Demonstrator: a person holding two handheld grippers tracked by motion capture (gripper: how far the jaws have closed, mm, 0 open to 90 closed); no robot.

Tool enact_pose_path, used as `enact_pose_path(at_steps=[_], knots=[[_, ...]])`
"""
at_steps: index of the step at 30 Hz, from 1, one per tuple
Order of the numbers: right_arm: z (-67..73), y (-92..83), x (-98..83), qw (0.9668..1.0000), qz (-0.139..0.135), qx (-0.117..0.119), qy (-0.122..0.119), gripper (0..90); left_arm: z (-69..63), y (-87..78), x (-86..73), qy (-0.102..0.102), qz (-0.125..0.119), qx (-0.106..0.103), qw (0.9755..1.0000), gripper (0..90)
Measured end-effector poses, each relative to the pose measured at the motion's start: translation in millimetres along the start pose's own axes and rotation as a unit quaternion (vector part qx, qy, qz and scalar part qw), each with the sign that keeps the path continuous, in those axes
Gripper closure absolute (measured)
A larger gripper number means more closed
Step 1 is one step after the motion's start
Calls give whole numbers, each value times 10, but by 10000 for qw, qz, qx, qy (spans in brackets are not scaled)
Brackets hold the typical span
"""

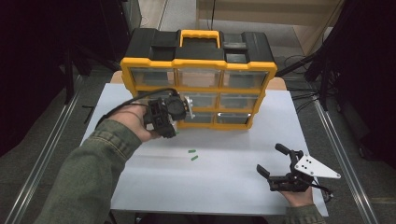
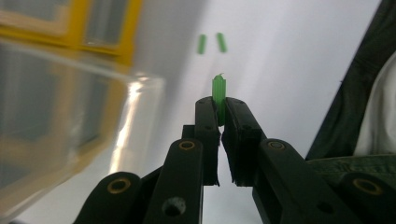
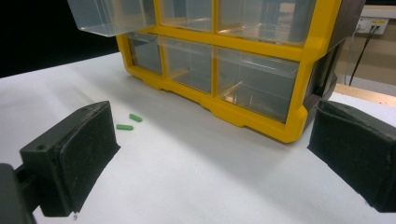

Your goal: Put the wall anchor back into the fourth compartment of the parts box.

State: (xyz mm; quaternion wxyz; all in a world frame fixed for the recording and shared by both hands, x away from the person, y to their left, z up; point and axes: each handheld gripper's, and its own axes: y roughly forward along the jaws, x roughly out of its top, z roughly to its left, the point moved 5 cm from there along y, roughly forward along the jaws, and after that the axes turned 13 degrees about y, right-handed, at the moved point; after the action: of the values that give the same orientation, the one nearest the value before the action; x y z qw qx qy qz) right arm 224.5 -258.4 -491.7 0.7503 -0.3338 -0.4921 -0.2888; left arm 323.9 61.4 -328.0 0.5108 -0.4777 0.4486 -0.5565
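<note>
My left gripper (image 2: 219, 119) has its jaws pinched nearly together on a small green ribbed plastic plug (image 2: 219, 95), whose long axis runs in line with the jaws so its tip sticks out past them. In the high view I see that gripper (image 1: 164, 114) held up at the near left face of the yellow-and-black plastic organiser case with clear drawers (image 1: 198, 74), which stands at the far side of the white table (image 1: 219, 182).

The relation that matters: in the left gripper view a clear plastic drawer (image 2: 70, 121), pulled out of the case, sits just left of the jaws and close to them. I judge the plug is meant for that drawer, so the next move would be a short shift towards its open top, then a release. I cannot tell whether the plug tip is already above the drawer's rim.

2 more small green plugs (image 1: 193, 154) lie loose on the table near the middle, well apart from the case; the left gripper is nearer to them.

My right gripper (image 1: 286, 172) rests at the near right of the table, jaws spread wide and holding nothing, pointing towards the case.
</note>
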Motion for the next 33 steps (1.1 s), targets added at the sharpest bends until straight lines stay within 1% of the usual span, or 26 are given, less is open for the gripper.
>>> enact_pose_path(at_steps=[1, 2, 3, 4, 5, 6, 7, 10, 13, 14, 15, 16, 17, 18, 19, 20, 24, 28, 29, 30, 31, 32, 33], knots=[[1, 1, -1, 10000, -1, -2, 1, 11, 32, -67, 1, 6, -9, 69, 10000, 844], [2, 3, -2, 10000, 4, 2, -4, 12, 60, -132, 4, 30, -14, 72, 10000, 844], [4, 4, -3, 10000, 5, 7, -8, 11, 91, -189, 11, 27, -10, 134, 9999, 844], [6, 3, -5, 10000, 11, 5, -3, 11, 120, -234, 19, 10, 25, 171, 9998, 844], [6, 3, -5, 10000, 11, 5, -3, 11, 120, -234, 19, 10, 25, 171, 9998, 844], [2, 1, -3, 10000, 1, -6, -7, 12, 172, -285, 37, 34, 150, 227, 9996, 844], [2, 0, -2, 10000, -5, -2, -2, 11, 195, -295, 46, 36, 206, 220, 9995, 844], [-1, -6, 1, 10000, -18, -10, -5, 12, 286, -290, 63, 1, 293, 228, 9993, 844], [0, -8, -1, 10000, -9, -13, -4, 11, 372, -229, 58, -78, 344, 234, 9991, 844], [0, -8, -1, 10000, -9, -13, -4, 11, 372, -229, 58, -78, 344, 234, 9991, 844], [-2, -8, -1, 10000, -12, -16, -13, 11, 402, -191, 46, -126, 394, 226, 9989, 844], [-3, -8, -3, 10000, -7, -29, -11, 11, 419, -153, 34, -116, 395, 264, 9988, 843], [-3, -8, -3, 10000, -7, -29, -11, 11, 419, -153, 34, -116, 395, 264, 9988, 843], [-2, -12, -3, 10000, -6, -32, -7, 11, 429, -120, 9, -149, 455, 245, 9986, 843], [-3, -12, -4, 10000, -6, -38, -10, 11, 444, -111, -5, -125, 488, 241, 9984, 843], [-6, -12, -3, 10000, -17, -52, -23, 11, 453, -95, -19, -193, 477, 236, 9984, 843], [-4, -17, 1, 10000, -46, -73, 5, 11, 491, -41, -61, -308, 500, 235, 9980, 842], [-11, -18, 7, 9999, -66, -81, 0, 11, 495, -45, -40, -252, 483, 292, 9981, 839], [-15, -14, 8, 10000, -63, -70, -23, 11, 494, -47, -32, -270, 430, 291, 9983, 838], [-13, -11, 5, 10000, -48, -77, -7, 10, 498, -54, -29, -297, 445, 290, 9981, 811], [-15, -7, 4, 10000, -41, -79, -15, 10, 503, -49, -31, -339, 407, 272, 9982, 773], [-15, -7, 4, 10000, -41, -79, -15, 10, 503, -49, -31, -339, 407, 272, 9982, 730], [-14, -4, 3, 10000, -37, -81, -19, 10, 503, -42, -45, -445, 410, 219, 9979, 659]])
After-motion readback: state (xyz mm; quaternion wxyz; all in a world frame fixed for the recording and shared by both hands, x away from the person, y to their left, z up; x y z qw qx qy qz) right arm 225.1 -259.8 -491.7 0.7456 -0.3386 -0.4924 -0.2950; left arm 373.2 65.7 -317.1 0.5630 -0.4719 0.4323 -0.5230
